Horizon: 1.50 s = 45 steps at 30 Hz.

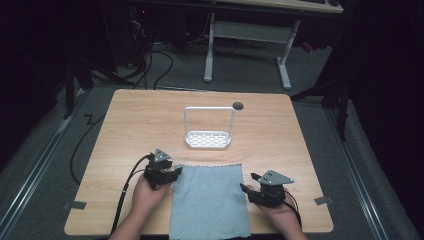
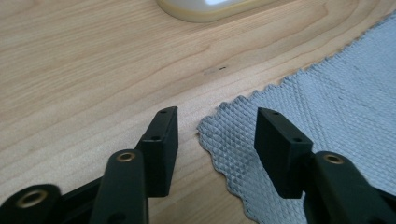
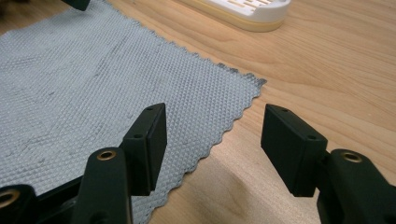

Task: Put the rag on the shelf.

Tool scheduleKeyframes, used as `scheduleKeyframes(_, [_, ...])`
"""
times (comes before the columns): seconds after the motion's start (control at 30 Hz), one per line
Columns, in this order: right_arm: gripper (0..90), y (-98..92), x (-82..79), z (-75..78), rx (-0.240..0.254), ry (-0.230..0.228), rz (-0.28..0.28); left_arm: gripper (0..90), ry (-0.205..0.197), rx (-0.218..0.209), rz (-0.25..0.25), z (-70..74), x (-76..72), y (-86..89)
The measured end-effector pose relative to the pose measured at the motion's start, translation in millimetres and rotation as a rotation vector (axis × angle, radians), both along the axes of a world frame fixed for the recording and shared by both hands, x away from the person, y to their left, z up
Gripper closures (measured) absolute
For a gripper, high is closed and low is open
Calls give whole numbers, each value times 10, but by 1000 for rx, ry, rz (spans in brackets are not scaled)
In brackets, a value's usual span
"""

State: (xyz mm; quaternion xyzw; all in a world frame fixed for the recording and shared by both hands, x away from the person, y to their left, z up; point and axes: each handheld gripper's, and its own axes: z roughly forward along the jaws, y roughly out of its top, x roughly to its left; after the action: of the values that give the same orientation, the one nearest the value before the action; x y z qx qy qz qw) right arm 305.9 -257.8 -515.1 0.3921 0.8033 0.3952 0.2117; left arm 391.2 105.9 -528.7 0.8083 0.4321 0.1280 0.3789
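A grey woven cloth [image 1: 209, 200] lies flat on the wooden table [image 1: 135, 120], hanging a little over the near edge. My left gripper [image 1: 176, 173] is open at the cloth's far left corner [image 2: 212, 126], one jaw over bare wood and the other over the fabric. My right gripper [image 1: 248, 182] is open at the cloth's right edge [image 3: 219, 135], near its far right corner [image 3: 259, 81]; its jaws straddle that edge. Neither gripper holds anything.
A white slotted rack [image 1: 207, 139] with a tall wire handle stands past the cloth at mid-table; its base shows in the left gripper view [image 2: 210, 8] and the right gripper view [image 3: 247, 11]. A dark round hole [image 1: 238, 105] sits behind it. Tape tabs mark both table sides.
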Motion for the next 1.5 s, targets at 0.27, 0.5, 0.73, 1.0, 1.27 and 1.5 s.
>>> scheduleKeyframes(0.27, [411,20,25,7,28,11,-6,699,-29,-6,-9,-26,-49,-43])
scheduleKeyframes(0.5, [410,92,118,-17,46,26,-21,859,-46,-9,-26,-48,-75,-53])
scheduleKeyframes(0.73, [431,174,370,-83,12,71,-72,890,-36,-26,-32,-55,-77,-37])
scheduleKeyframes(1.0, [475,270,693,-126,-44,131,-107,889,-34,-29,-37,-55,-75,-27])
scheduleKeyframes(1.27, [617,306,697,-133,-59,115,-96,889,-24,-39,-38,-55,-67,-16])
scheduleKeyframes(1.5, [801,356,653,-131,-58,115,-73,889,-28,-32,-36,-53,-74,-22])
